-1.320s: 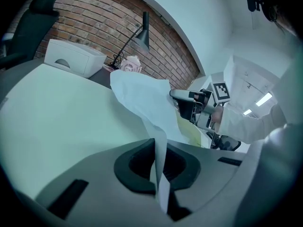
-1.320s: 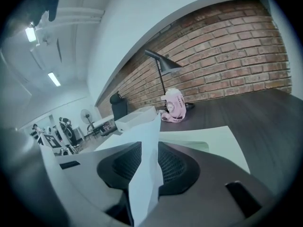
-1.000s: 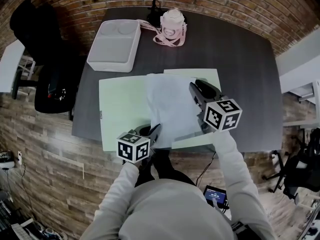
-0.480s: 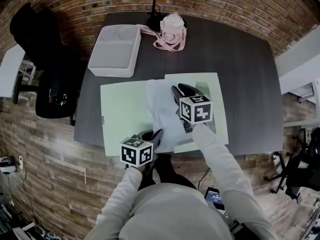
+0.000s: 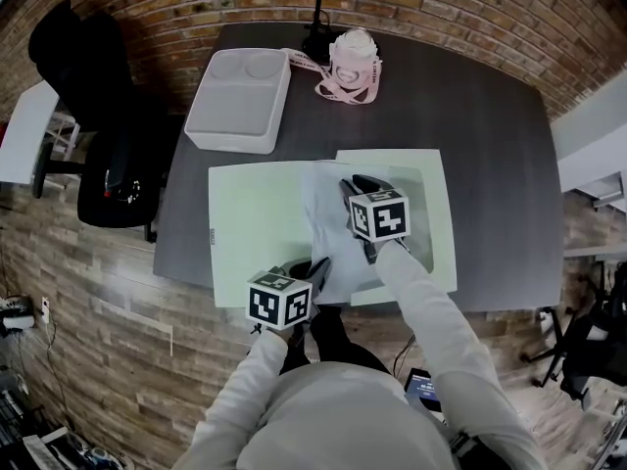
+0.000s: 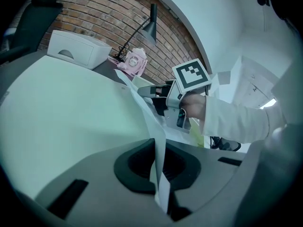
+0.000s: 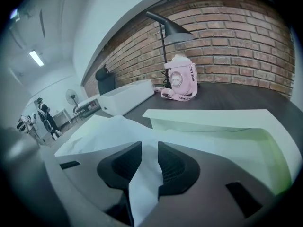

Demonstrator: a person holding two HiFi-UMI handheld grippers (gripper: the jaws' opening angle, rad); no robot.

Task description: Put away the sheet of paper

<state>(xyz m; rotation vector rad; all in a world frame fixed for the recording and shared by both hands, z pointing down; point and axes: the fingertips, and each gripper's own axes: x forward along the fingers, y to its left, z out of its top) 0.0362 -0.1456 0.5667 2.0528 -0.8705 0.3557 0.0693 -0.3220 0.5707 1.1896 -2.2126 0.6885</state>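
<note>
A white sheet of paper (image 5: 328, 218) lies over an open pale green folder (image 5: 250, 213) on the dark table (image 5: 490, 116). My left gripper (image 5: 316, 268) is shut on the sheet's near edge, and the paper (image 6: 159, 150) runs upright between its jaws. My right gripper (image 5: 352, 187) is shut on the sheet's far right part, where a crumpled fold of paper (image 7: 142, 174) is pinched. In the left gripper view the right gripper (image 6: 158, 94) shows just beyond the sheet. The folder's right flap (image 7: 213, 122) stands raised beside the right gripper.
A white rectangular box (image 5: 240, 86) sits at the table's back left. A pink bottle with a strap (image 5: 353, 62) and a black lamp base (image 5: 318, 39) stand at the back. A black chair (image 5: 108, 164) is left of the table.
My right gripper has moved left toward the folder's middle with the paper, and the sheet has bunched up narrower. The left gripper has kept its grip on the near edge.
</note>
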